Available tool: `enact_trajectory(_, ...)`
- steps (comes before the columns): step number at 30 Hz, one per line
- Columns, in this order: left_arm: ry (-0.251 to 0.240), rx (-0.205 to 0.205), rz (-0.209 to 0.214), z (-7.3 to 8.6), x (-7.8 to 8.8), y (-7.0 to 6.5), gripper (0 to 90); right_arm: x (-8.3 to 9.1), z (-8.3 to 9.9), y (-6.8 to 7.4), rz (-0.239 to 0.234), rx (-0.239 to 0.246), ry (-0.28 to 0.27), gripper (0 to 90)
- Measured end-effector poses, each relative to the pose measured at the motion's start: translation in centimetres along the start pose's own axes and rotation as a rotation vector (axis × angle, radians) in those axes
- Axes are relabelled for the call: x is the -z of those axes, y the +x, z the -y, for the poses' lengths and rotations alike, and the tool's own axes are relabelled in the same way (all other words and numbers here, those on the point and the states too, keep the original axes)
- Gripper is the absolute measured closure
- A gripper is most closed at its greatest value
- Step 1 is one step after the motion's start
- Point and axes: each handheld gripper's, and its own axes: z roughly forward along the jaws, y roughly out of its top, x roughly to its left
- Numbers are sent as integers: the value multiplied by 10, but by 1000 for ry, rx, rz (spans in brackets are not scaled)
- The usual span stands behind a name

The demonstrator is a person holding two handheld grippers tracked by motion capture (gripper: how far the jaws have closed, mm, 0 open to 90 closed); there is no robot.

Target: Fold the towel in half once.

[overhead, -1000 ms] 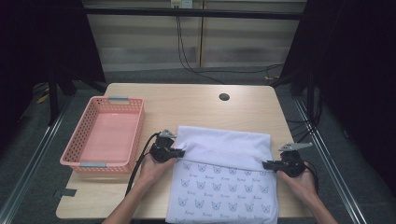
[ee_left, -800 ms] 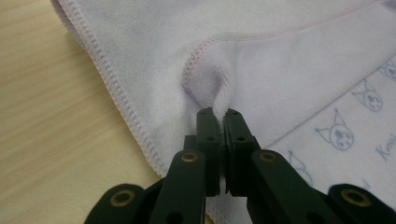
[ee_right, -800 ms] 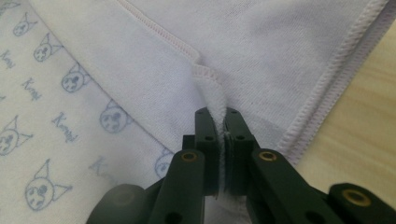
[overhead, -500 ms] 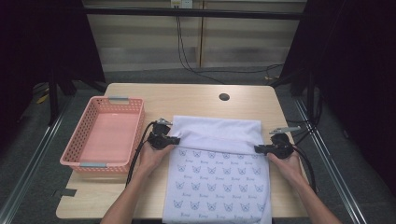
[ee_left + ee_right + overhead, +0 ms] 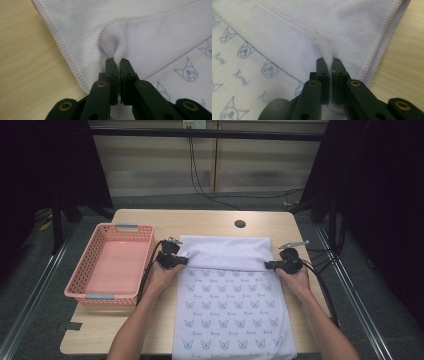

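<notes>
While both forearms reach in from the near edge, the wooden table (image 5: 210, 222) carries everything in play. Largest on it: a white towel (image 5: 232, 312) with small blue cat-face prints, spread over the middle and right of the top, its near end hanging past the table's front edge. Far end is folded over toward the person, plain underside up, forming a band across the width.

Pink plastic basket (image 5: 111, 265) sits just left of the towel, near but apart.

Left gripper (image 5: 176, 260) at the fold's left corner: jaws pressed together, pinching a ridge of hemmed cloth, seen up close in the left gripper view (image 5: 117, 60).

Right gripper (image 5: 274, 265) at the fold's right corner: jaws likewise clamped on the stitched edge (image 5: 328, 60).

Small dark hole (image 5: 240, 224) in the tabletop beyond the towel.
</notes>
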Motion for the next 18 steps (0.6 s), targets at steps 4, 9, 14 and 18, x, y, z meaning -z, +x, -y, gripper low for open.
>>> enact_trajectory(4,-19,29,-34,-11,-11,6,869,-9,-13,-6,21,-2,11,867)
enact_trajectory(9,-27,25,-59,-22,-20,13,869,-20,-28,-10,63,4,25,866)
enact_trajectory(14,-40,9,-60,-30,-28,22,869,-26,-37,-20,76,-14,20,866)
enact_trajectory(18,-26,15,-64,-40,-34,24,869,-29,-39,-25,84,-29,11,866)
